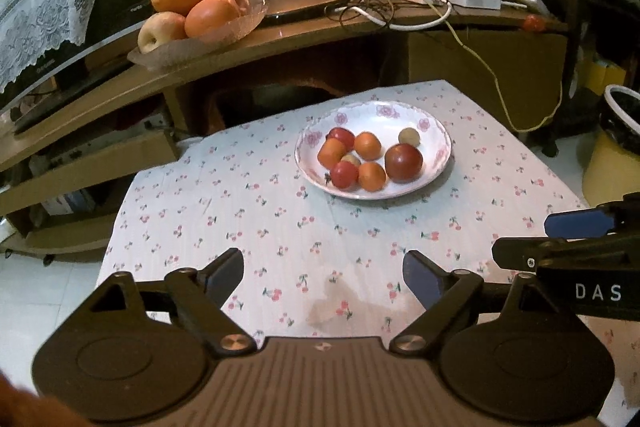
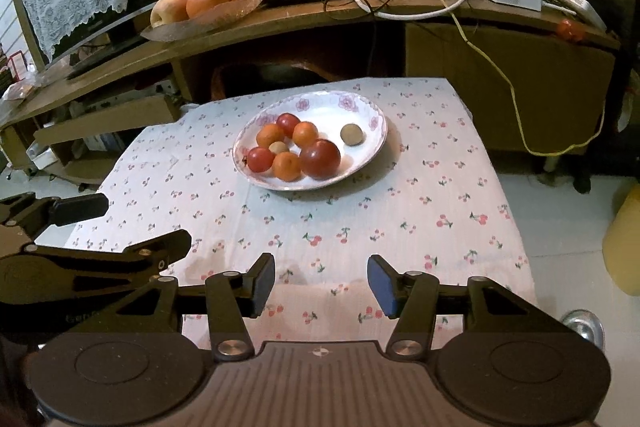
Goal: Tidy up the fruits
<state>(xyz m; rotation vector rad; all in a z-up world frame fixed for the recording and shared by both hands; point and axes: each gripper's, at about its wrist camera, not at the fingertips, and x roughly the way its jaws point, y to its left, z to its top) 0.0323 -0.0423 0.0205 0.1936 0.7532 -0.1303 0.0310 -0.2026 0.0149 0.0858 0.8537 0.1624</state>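
Note:
A white flowered plate (image 1: pixel 432 151) (image 2: pixel 360 111) stands at the far middle of the cherry-print table. It holds several small fruits: a large dark red one (image 1: pixel 404 163) (image 2: pixel 320 159), small orange ones (image 1: pixel 368 145) (image 2: pixel 305 134), small red ones (image 1: pixel 344 175) (image 2: pixel 260 159) and a beige one set apart (image 1: pixel 409 137) (image 2: pixel 352 135). My left gripper (image 1: pixel 324 277) is open and empty above the table's near part. My right gripper (image 2: pixel 321 283) is open and empty beside it, well short of the plate. Each gripper shows at the edge of the other's view.
A glass dish (image 1: pixel 192 45) (image 2: pixel 200 23) with oranges and apples sits on the wooden desk (image 1: pixel 320 31) behind the table, beside tangled cables (image 1: pixel 360 3) and white adapters. A small red fruit (image 1: pixel 534 23) (image 2: pixel 570 29) lies at the desk's right. A yellow bin (image 1: pixel 616 155) stands right.

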